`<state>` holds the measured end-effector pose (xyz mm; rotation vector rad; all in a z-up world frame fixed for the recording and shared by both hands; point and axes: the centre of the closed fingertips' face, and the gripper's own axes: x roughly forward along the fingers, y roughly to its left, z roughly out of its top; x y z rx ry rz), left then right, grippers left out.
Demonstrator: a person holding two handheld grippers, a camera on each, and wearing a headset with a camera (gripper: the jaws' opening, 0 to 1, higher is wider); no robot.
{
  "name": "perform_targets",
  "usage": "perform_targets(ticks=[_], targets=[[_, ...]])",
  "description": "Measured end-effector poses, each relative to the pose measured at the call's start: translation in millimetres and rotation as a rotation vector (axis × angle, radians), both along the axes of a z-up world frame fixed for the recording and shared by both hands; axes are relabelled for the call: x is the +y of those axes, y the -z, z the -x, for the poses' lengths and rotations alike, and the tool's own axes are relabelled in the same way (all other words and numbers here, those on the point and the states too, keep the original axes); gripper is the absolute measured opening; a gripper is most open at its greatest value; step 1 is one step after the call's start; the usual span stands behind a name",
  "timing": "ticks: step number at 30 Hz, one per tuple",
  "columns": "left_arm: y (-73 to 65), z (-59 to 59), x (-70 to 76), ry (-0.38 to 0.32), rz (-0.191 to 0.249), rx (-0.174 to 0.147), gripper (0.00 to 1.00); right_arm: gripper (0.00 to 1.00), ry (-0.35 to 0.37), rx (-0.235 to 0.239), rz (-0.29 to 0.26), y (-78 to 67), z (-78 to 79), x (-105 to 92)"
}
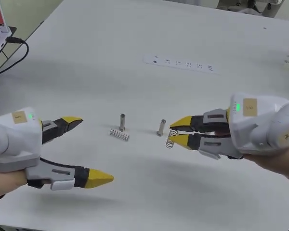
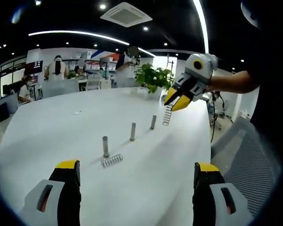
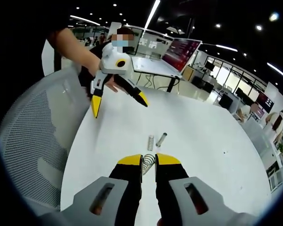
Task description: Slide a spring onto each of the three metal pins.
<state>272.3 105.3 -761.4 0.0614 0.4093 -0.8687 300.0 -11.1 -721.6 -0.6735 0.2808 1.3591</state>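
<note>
On the white table (image 1: pixel 86 72), my right gripper (image 1: pixel 173 132) pinches a spring (image 1: pixel 170 140) just beside the right pin (image 1: pixel 161 127). My left gripper (image 1: pixel 95 149) gapes open near a loose spring (image 1: pixel 119 134) by the left pin (image 1: pixel 122 121).

Each pin (image 1: pixel 122 121) and spring (image 1: pixel 119 134) looks like bright metal, the table (image 1: pixel 111 48) smooth and matt.

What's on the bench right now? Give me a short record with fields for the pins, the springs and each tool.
pins: three, metal, upright in a row, all bare
loose spring: lying flat at one end of the row
held spring: pinched at the right tool's tips, hanging above the table
left tool: open, holding nothing
right tool: shut on the held spring, close to the pins
</note>
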Motion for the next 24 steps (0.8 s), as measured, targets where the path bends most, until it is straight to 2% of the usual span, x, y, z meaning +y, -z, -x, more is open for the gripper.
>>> perform_targets(ticks=[10, 15, 24], targets=[[-0.1, -2.8, 5.0, -0.013, 0.003, 0.004, 0.98, 0.07, 0.039, -0.029, -0.002, -5.3, -30.7, 5.1], [0.1, -3.5, 8.1, -0.024, 0.000, 0.005, 0.98, 0.07, 0.071, -0.027, 0.011, -3.2, -47.0, 4.6], [3.0, -0.6, 13.5, -0.036, -0.003, 0.012, 0.98, 0.07, 0.116, -0.028, 0.000, -2.5, -66.1, 7.2]])
